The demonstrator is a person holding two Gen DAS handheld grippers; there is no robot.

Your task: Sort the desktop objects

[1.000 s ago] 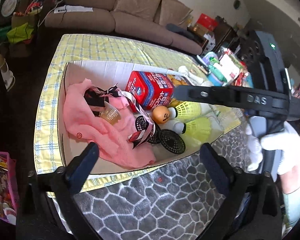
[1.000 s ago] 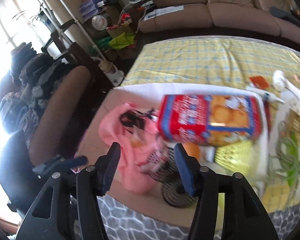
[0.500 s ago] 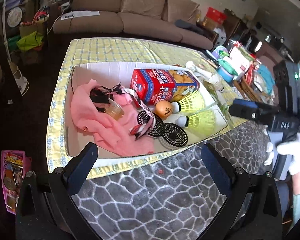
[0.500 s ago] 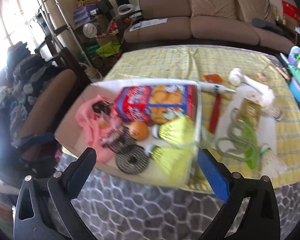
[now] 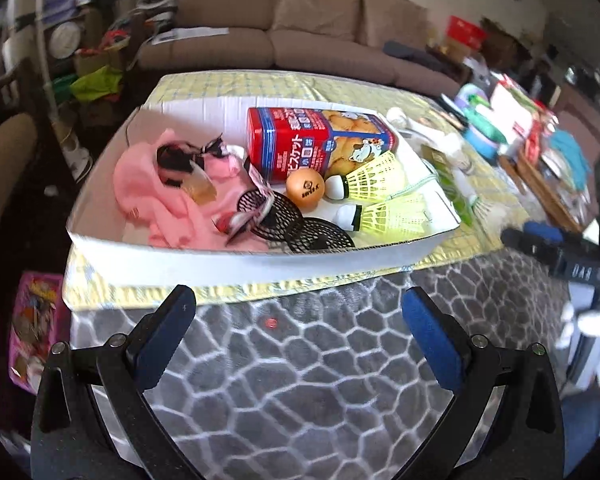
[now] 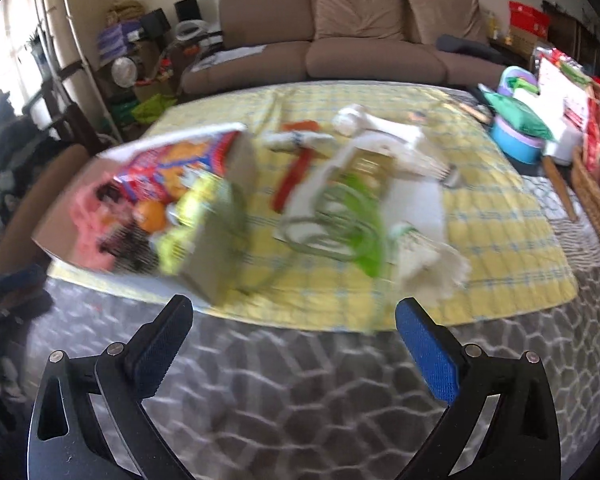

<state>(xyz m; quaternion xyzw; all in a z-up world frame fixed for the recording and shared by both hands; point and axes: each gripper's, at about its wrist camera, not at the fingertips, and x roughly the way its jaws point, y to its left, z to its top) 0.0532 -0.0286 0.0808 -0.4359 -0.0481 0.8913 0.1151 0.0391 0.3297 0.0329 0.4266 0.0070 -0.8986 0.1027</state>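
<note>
Two tools, both spread wide with nothing between the pads. Left tool [image 5: 298, 330] hovers over the grey stone-pattern cover [image 5: 300, 380] at the near table edge, fingers aimed at the white cardboard box [image 5: 260, 258] just beyond. Box sits on the yellow checked cloth [image 5: 236, 84].

Inside the box, nearest the left tool: black mesh discs [image 5: 312, 232] against the near wall, pink cloth [image 5: 148, 196] on the left with a black-and-white ribbon [image 5: 188, 154] on top. Orange ball [image 5: 305, 189] in the middle, touching the red and blue biscuit box [image 5: 320, 144] behind it. Two yellow shuttlecocks [image 5: 384, 216] at the right end of the box, just beside the ball.

Right tool [image 6: 294, 332] also over the grey cover, its view motion-blurred. Straight ahead of it on the yellow cloth, outside the box: a green cord [image 6: 340, 224] coiled on a white sheet [image 6: 416, 200], a white feather shuttlecock [image 6: 424, 256] nearest the right finger, a red strip [image 6: 296, 172] and a white tube [image 6: 296, 140] farther back. Box lies ahead-left of the right tool.

In the left view the right tool shows at the far right edge, held by a white-gloved hand [image 5: 596, 332], well apart from the box. Brown sofa [image 6: 340, 40] behind the table.
</note>
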